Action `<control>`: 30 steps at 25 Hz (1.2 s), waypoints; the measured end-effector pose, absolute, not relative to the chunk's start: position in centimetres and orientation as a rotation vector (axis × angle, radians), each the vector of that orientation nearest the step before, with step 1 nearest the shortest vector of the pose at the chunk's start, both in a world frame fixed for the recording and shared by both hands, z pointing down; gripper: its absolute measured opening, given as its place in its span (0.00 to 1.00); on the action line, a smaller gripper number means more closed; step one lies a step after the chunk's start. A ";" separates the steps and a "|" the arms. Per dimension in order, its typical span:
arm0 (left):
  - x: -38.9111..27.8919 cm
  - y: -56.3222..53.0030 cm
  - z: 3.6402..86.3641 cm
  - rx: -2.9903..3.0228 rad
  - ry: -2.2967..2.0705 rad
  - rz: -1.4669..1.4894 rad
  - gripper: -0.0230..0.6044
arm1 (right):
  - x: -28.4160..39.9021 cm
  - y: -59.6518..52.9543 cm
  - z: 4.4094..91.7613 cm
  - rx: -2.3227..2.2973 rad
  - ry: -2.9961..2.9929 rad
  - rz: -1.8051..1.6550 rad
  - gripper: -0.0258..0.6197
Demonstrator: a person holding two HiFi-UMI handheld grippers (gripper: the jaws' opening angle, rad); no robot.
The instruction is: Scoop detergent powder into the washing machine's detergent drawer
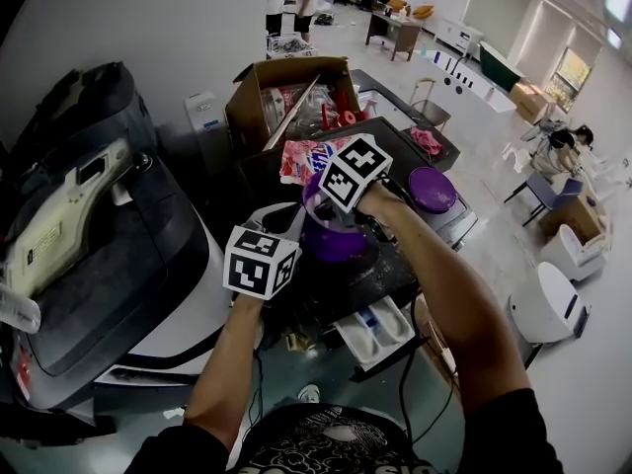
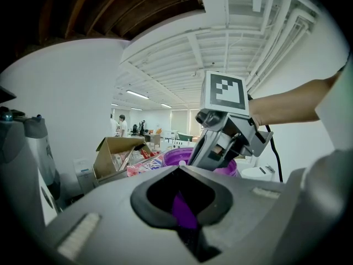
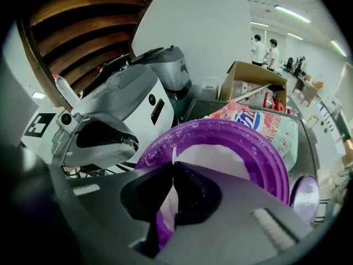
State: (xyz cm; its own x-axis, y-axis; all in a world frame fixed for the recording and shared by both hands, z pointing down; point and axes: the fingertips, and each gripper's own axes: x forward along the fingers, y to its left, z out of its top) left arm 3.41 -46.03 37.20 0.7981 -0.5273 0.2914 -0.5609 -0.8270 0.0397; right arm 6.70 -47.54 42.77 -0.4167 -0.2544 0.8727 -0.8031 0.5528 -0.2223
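A purple tub (image 1: pixel 331 235) of white detergent powder (image 3: pixel 220 156) stands on the washing machine's dark top (image 1: pixel 395 265). My left gripper (image 2: pixel 182 173) is shut on the tub's purple wall (image 2: pixel 183 211) at its near left side. From above, my right gripper (image 3: pixel 172 167) dips into the tub, shut on a thin white scoop handle (image 3: pixel 168 200); the scoop's bowl is hidden. The right gripper (image 2: pixel 223 142) shows over the tub's rim (image 2: pixel 185 154) in the left gripper view. The detergent drawer (image 1: pixel 375 329) stands pulled out below the tub, at the machine's front.
The tub's purple lid (image 1: pixel 433 189) lies to the right on the machine top. Behind are a pink detergent bag (image 1: pixel 301 158) and an open cardboard box (image 1: pixel 286 97). A bulky dark appliance (image 1: pixel 89 225) fills the left. People stand far back.
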 end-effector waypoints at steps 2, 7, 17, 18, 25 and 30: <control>3.4 -46.0 37.2 2.860 -0.872 0.414 0.04 | 6.7 -47.6 42.5 0.861 -1.963 0.846 0.09; 3.3 -46.1 37.0 2.857 -0.893 0.426 0.04 | 6.9 -48.1 41.6 0.903 -2.020 0.910 0.09; 3.6 -45.9 36.6 2.844 -0.966 0.447 0.04 | 8.1 -48.9 38.8 1.002 -2.188 1.066 0.09; 3.6 -45.8 36.5 2.842 -0.978 0.449 0.04 | 8.3 -49.0 38.5 1.011 -2.209 1.089 0.09; 3.6 -45.7 35.9 2.816 -1.081 0.444 0.04 | 9.1 -48.6 36.3 1.045 -2.376 1.291 0.09; 3.7 -45.2 35.5 2.798 -1.145 0.436 0.04 | 10.0 -47.9 35.1 1.043 -2.473 1.422 0.09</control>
